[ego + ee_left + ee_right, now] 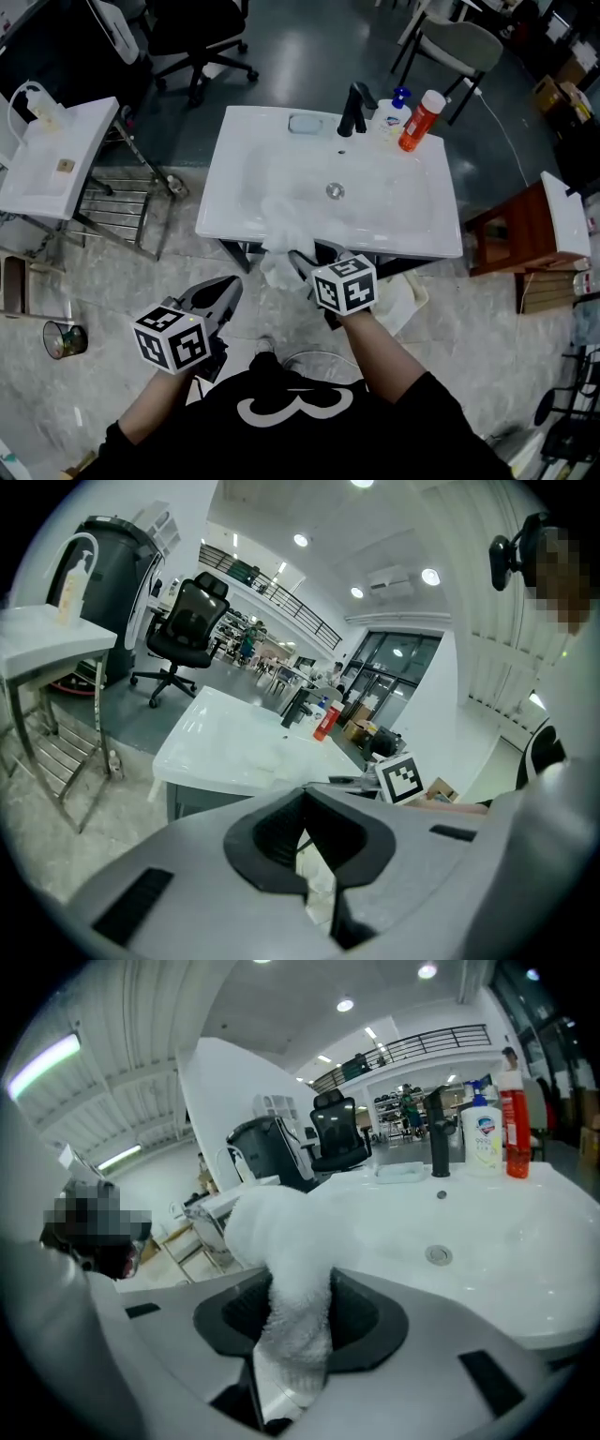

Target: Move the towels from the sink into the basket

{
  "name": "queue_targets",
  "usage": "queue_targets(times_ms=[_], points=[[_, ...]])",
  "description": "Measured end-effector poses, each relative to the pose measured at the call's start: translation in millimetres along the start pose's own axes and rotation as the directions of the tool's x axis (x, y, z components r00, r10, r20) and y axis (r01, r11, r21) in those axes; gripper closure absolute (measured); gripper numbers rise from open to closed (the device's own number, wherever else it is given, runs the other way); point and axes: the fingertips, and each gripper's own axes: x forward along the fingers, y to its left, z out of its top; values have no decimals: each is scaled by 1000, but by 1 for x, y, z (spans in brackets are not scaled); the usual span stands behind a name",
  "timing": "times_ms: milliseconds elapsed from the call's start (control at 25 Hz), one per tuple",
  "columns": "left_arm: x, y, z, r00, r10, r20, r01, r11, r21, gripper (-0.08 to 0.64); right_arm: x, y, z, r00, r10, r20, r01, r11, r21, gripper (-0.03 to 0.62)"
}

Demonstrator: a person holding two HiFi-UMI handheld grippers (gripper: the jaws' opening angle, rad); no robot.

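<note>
At the sink (422,225) rim, your right gripper (300,1279) fingers clamp a towel (281,1232), your left gripper (302,799) fingers sit together and empty; lift the towel clear, then carry it to the basket.

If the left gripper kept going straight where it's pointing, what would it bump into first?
Most likely the white sink's front edge, near its left corner. The towel hanging from the right gripper is close beside that line, so it's uncertain.

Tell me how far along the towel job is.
Nothing looks delivered yet. In hand: the right gripper is clamped on a white towel draped over the front rim of the sink; the left gripper is shut and empty. Left: carrying it to the basket, which isn't clearly visible.
</note>
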Motion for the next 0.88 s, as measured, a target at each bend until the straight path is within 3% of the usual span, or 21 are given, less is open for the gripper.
queue_targets(times_ms=[200, 400, 880], points=[[10, -19, -8, 1000, -18, 5, 18, 1000, -1, 555, -45, 11, 8, 989, 69, 130, -82, 991, 103, 431], [14, -55, -18, 998, -58, 0, 58, 997, 48, 554, -101, 21, 6, 970, 88, 226, -122, 982, 141, 431], [23, -160, -63, 982, -175, -77, 185, 969, 162, 555, -249, 23, -27, 924, -14, 382, -78, 972, 222, 431]])
